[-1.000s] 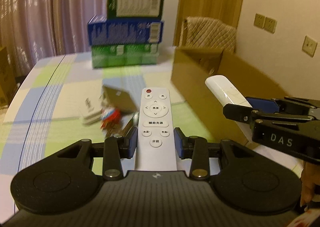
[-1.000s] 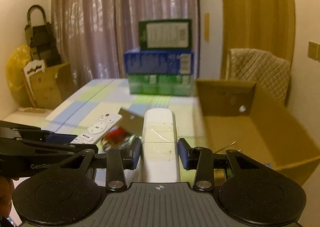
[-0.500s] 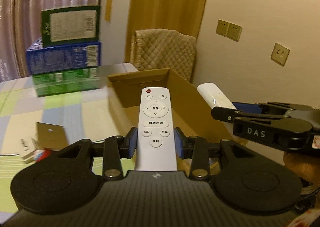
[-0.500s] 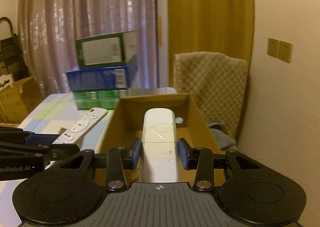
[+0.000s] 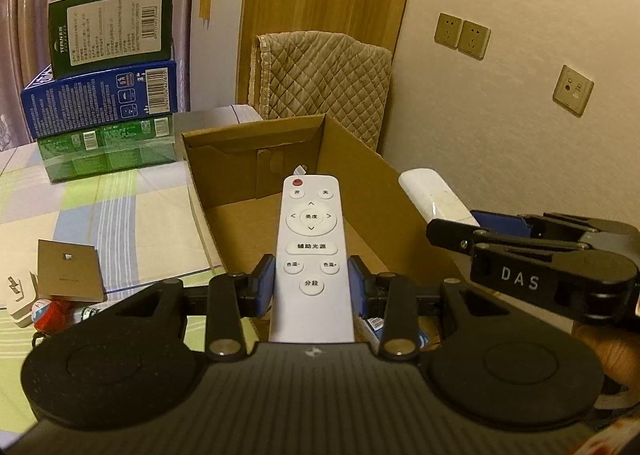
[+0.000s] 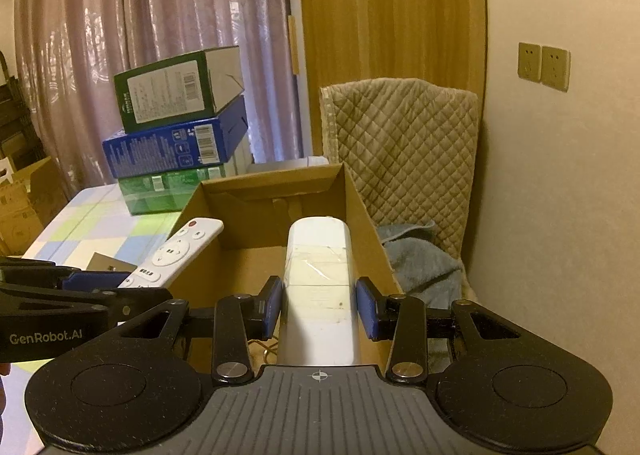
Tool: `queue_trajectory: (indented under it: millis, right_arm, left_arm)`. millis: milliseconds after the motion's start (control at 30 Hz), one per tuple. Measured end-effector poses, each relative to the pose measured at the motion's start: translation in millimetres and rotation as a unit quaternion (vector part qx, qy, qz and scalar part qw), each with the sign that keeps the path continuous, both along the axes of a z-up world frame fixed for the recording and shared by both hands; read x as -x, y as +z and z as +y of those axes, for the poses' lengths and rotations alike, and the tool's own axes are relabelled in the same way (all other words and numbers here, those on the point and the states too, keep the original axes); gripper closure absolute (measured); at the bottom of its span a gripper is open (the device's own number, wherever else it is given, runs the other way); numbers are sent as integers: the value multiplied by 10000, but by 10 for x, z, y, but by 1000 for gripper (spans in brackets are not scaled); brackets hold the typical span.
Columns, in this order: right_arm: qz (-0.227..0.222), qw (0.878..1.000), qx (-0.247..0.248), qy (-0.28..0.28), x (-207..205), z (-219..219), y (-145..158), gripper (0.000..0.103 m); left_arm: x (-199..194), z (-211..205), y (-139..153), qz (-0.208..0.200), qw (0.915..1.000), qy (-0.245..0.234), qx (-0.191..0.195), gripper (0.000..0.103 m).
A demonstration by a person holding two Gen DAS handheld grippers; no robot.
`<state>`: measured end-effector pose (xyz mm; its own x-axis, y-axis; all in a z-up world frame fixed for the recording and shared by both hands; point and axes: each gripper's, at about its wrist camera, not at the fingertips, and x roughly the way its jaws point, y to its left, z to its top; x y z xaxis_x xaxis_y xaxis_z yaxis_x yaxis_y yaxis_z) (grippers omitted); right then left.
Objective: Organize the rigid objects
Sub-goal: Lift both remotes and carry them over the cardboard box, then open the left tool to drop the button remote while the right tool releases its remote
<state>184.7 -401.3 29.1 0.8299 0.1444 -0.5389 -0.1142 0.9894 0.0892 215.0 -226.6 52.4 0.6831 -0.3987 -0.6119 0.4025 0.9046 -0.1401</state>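
My left gripper (image 5: 311, 287) is shut on a white button remote (image 5: 311, 251) and holds it above the open cardboard box (image 5: 360, 159). My right gripper (image 6: 318, 307) is shut on a plain white taped remote (image 6: 318, 279), also above the box (image 6: 360, 207). Each gripper shows in the other's view: the right one at the right (image 5: 532, 255), the left one at the lower left (image 6: 64, 303) with the button remote (image 6: 176, 251). The box floor near me is partly hidden by the grippers.
Three stacked product boxes (image 5: 104, 103) stand at the back of the checked table (image 5: 120, 215). A brown card (image 5: 68, 275), a white plug (image 5: 18, 299) and small red items (image 5: 48, 313) lie left. A quilted chair (image 6: 404, 147) with a blue towel (image 6: 420, 267) stands behind the box.
Both grippers have swung right from over the table to over the cardboard box, each keeping its remote. The box now fills the middle of both views.
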Motion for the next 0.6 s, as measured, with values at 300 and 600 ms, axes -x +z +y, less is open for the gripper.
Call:
queue_trajectory:
  millis: [300,600]
  right_arm:
    - [136,9999,-35,-54,-49,-45,-91,66]
    - [173,9998,-110,-36,-41,-33,-121,66]
  left_arm:
    - [-90,-54,-110,154,9999,17,-9,70]
    - [-97,51,-123,74,9997,235,20,66]
